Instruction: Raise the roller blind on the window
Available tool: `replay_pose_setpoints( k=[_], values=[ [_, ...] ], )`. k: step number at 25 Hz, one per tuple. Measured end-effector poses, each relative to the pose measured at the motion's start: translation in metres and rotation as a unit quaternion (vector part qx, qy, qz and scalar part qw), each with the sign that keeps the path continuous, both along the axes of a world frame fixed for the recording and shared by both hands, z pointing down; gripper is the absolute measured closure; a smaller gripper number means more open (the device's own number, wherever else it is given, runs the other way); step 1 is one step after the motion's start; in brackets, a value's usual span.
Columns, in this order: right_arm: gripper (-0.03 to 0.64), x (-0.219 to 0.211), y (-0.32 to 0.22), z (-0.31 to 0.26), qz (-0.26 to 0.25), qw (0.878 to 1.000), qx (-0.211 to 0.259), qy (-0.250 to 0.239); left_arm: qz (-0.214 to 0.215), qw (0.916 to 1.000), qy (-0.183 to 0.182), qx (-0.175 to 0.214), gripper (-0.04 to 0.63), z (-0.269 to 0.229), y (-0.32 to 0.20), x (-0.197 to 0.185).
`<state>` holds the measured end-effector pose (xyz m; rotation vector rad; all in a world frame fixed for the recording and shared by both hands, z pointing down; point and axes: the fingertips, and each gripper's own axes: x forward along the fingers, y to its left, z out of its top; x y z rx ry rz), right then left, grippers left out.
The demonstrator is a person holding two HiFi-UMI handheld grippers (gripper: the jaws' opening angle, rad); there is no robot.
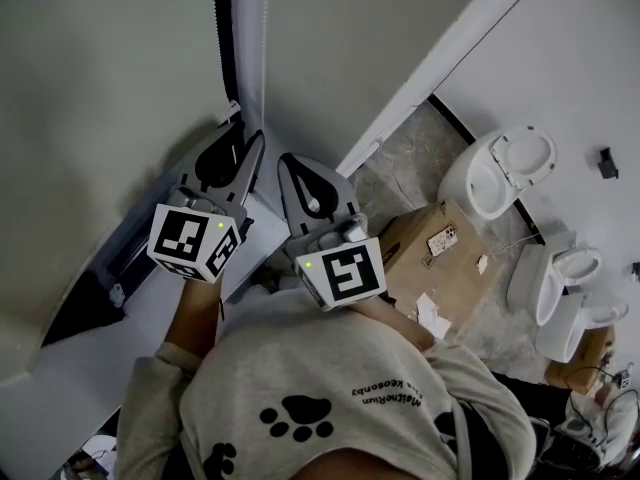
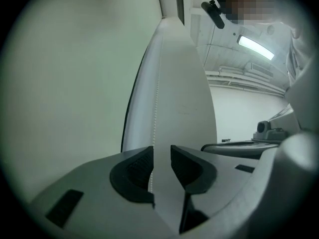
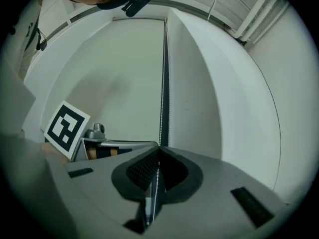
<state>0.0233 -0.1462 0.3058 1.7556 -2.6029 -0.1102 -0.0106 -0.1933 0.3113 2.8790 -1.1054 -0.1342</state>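
Note:
The pale roller blind (image 1: pixel 110 88) hangs down over the window, with its white bead chain (image 1: pixel 263 48) along the right edge. In the left gripper view the bead chain (image 2: pixel 156 103) runs down between the pads of my left gripper (image 2: pixel 162 158), which is open; the chain lies close to the left pad and is not pinched. My right gripper (image 3: pixel 158 151) is shut on the bead chain (image 3: pixel 161 103), which rises straight from its closed pads. In the head view the left gripper (image 1: pixel 245 133) and right gripper (image 1: pixel 290 160) sit side by side at the chain, both pointing level at the window.
The white window reveal (image 3: pixel 214 93) stands right of the chain and the sill (image 1: pixel 150 298) runs below the grippers. On the floor to the right are a cardboard box (image 1: pixel 430 248) and several white toilets (image 1: pixel 500 168).

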Motion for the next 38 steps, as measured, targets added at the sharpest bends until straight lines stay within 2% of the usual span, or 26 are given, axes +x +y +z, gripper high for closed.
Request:
replay_pose_setpoints(
  k=[8, 13, 17, 21, 24, 28, 33, 38],
  values=[
    [0.607, 0.001, -0.011, 0.003, -0.014, 1.000, 0.005, -0.009, 0.021, 0.9989, -0.041, -0.004, 0.480, 0.009, -0.023, 0.019],
    [0.607, -0.003, -0.012, 0.002, -0.013, 1.000, 0.003, -0.015, 0.022, 0.9987, -0.046, 0.007, 0.480, -0.001, -0.035, 0.022],
    [0.607, -0.004, -0.012, 0.002, -0.020, 1.000, 0.002, -0.018, 0.047, 0.9975, -0.051, 0.015, 0.480, -0.012, -0.036, 0.031],
    [0.607, -0.003, -0.011, 0.011, -0.022, 1.000, -0.012, -0.007, 0.062, 0.9973, -0.036, 0.016, 0.522, -0.017, -0.033, 0.030],
    [0.607, -0.001, -0.015, 0.005, -0.025, 0.999, 0.008, -0.021, 0.068, 0.9972, -0.027, 0.018, 0.549, -0.020, -0.031, 0.029],
    [0.607, 0.005, -0.019, -0.001, -0.030, 0.999, 0.009, -0.023, 0.084, 0.9955, -0.040, 0.018, 0.584, -0.029, -0.028, 0.033],
    [0.606, 0.001, -0.015, -0.015, -0.051, 0.998, 0.019, -0.021, 0.106, 0.9928, -0.054, 0.011, 0.588, -0.025, -0.014, 0.026],
    [0.604, -0.011, -0.013, -0.056, -0.104, 0.993, 0.037, -0.034, 0.105, 0.9933, -0.048, -0.006, 0.588, -0.019, -0.006, 0.015]
  ],
)
